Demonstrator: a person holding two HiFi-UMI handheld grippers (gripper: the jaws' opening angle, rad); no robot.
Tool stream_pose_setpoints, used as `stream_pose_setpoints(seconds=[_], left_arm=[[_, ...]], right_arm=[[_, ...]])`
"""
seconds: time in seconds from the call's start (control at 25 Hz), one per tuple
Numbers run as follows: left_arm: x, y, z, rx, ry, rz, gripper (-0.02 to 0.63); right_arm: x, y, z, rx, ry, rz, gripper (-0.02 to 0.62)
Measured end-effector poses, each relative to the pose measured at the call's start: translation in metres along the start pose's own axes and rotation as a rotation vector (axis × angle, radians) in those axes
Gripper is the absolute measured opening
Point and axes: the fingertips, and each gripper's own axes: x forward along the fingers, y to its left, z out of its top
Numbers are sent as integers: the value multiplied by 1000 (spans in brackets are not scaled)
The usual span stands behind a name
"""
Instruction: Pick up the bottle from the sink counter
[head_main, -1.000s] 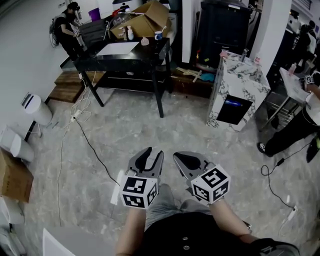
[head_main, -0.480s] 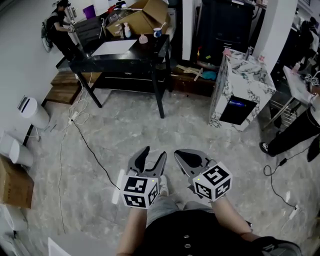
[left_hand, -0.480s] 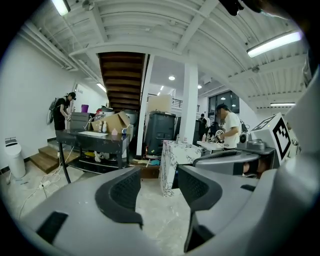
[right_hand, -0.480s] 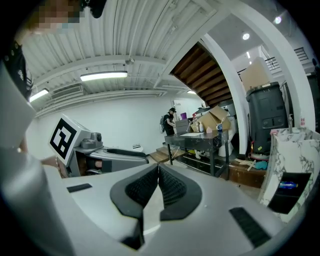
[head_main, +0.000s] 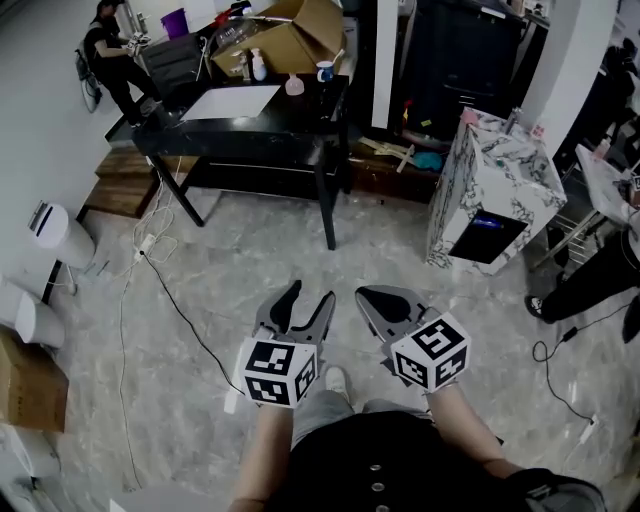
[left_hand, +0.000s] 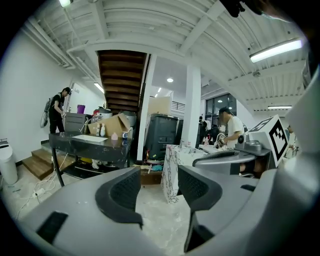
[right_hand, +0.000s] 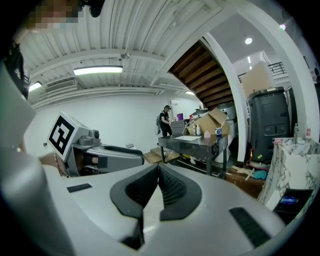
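A white-and-black marbled sink counter (head_main: 497, 175) stands ahead to the right, with small items and a faucet on top that are too small to tell apart. It also shows in the left gripper view as the marbled counter (left_hand: 171, 170). My left gripper (head_main: 311, 292) is held low in front of me; its jaws have just been opening and stand apart with nothing between them, as the left gripper (left_hand: 159, 175) view confirms. Beside it, my right gripper (head_main: 372, 296) has its pads meeting at the tips, empty, as the right gripper (right_hand: 159, 170) view shows. Both are far from the counter.
A black table (head_main: 250, 105) ahead on the left carries a cardboard box (head_main: 290, 35), a white spray bottle (head_main: 258, 66) and a pink bottle (head_main: 294, 84). A person (head_main: 105, 50) stands at its far end. A cable (head_main: 175, 290) trails over the floor. White bins (head_main: 55, 232) line the left wall.
The table and the marbled counter have drifted in the head view as I walk forward. The left jaws stand wider apart than a second ago. The right jaws stay together.
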Motion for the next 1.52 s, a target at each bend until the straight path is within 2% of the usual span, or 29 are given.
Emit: stream_pose_setpoints(seconds=[0.36, 0.8, 1.16, 1.52], left_arm=[[26, 65, 15, 1, -2, -20, 229], [50, 103, 12, -30, 21, -21, 229], [85, 133, 19, -41, 40, -8, 229], [131, 185, 40, -48, 43, 20, 229]], right_arm=[[69, -17, 14, 8, 16, -28, 3], [107, -39, 12, 48, 39, -47, 3], [148, -65, 20, 51, 54, -16, 3], [215, -95, 39, 41, 67, 46, 4]])
